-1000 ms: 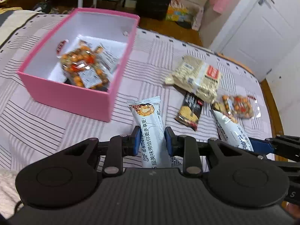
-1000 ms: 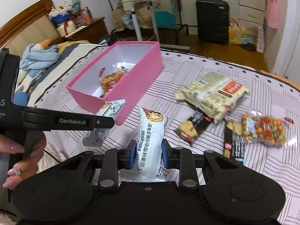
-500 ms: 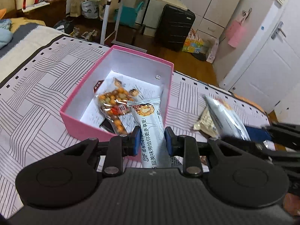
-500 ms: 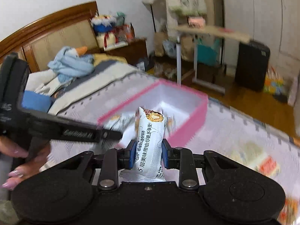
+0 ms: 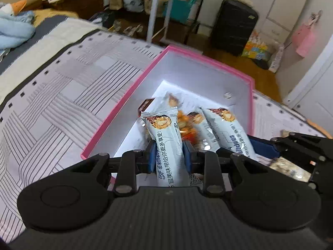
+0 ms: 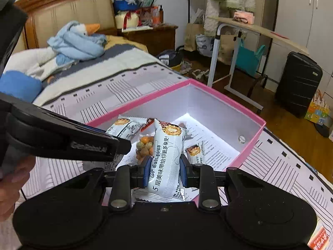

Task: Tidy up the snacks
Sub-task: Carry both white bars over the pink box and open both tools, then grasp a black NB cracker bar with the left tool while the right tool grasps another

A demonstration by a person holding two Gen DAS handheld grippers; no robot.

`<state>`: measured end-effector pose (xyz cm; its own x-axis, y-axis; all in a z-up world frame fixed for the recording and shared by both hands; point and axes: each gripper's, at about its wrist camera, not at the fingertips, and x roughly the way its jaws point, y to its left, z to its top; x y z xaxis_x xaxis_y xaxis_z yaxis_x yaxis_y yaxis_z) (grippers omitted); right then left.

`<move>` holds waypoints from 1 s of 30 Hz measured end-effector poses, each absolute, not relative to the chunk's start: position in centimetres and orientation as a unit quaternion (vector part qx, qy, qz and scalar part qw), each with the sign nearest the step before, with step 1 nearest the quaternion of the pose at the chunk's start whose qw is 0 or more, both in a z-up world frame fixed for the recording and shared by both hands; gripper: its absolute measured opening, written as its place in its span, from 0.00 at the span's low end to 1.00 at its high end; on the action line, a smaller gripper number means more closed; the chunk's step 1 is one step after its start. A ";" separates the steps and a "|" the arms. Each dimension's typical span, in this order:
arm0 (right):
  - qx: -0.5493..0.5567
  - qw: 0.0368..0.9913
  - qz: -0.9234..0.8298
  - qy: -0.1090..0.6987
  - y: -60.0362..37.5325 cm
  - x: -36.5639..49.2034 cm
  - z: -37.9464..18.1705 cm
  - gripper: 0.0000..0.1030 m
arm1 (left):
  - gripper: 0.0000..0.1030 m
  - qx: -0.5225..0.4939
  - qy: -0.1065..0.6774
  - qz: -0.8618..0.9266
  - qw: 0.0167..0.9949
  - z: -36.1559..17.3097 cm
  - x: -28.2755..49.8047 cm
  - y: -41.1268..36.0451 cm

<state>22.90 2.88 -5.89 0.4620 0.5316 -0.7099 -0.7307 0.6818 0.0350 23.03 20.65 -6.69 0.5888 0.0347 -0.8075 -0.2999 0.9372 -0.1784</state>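
Left wrist view: left gripper (image 5: pixel 169 153) clamped on white snack bar (image 5: pixel 166 143), above pink box (image 5: pixel 208 59).
Right gripper (image 6: pixel 162 166): pinching second white bar (image 6: pixel 166 156).
Box: directly ahead, below both.

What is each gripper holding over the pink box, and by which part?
Each holds a white wafer bar by its lower half, jaws across the width: left gripper one wafer bar, right gripper the other.

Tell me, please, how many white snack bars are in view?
3. One bar is clamped in the left gripper, another in the right gripper, both over the pink box; the third lies inside it. Others may be hidden underneath.
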 end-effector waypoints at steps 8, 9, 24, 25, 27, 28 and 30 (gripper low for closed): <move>-0.162 0.852 0.362 0.341 3.2 22.1 -6.5 0.50 | 0.35 -0.160 0.463 0.093 0.867 -8.5 23.5 21.6; -0.159 0.854 0.363 0.338 2.9 22.0 -6.1 0.50 | 0.36 -0.161 0.461 0.089 0.868 -8.2 23.3 21.6; -0.012 0.884 0.297 0.360 -10.3 16.8 3.7 0.57 | 0.48 -0.118 0.396 -0.060 0.909 2.2 17.8 17.3; -0.008 0.885 0.293 0.361 -11.1 16.5 4.0 0.58 | 0.48 -0.110 0.396 -0.071 0.909 2.6 17.6 16.5; -0.004 0.891 0.280 0.359 -12.8 15.8 4.5 0.60 | 0.48 -0.089 0.396 -0.097 0.909 3.0 17.6 14.6; -0.002 0.893 0.271 0.358 -13.7 15.5 4.6 0.61 | 0.48 -0.081 0.396 -0.111 0.908 3.0 17.6 13.6; 0.005 0.897 0.255 0.361 -14.8 15.2 4.4 0.62 | 0.48 -0.073 0.402 -0.133 0.903 2.8 18.0 11.9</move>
<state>15.20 -14.76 4.43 0.6101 0.4608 -0.6446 -0.4532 0.8702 0.1931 18.01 11.94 2.79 0.6418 -0.2983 -0.7065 0.1810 0.9542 -0.2384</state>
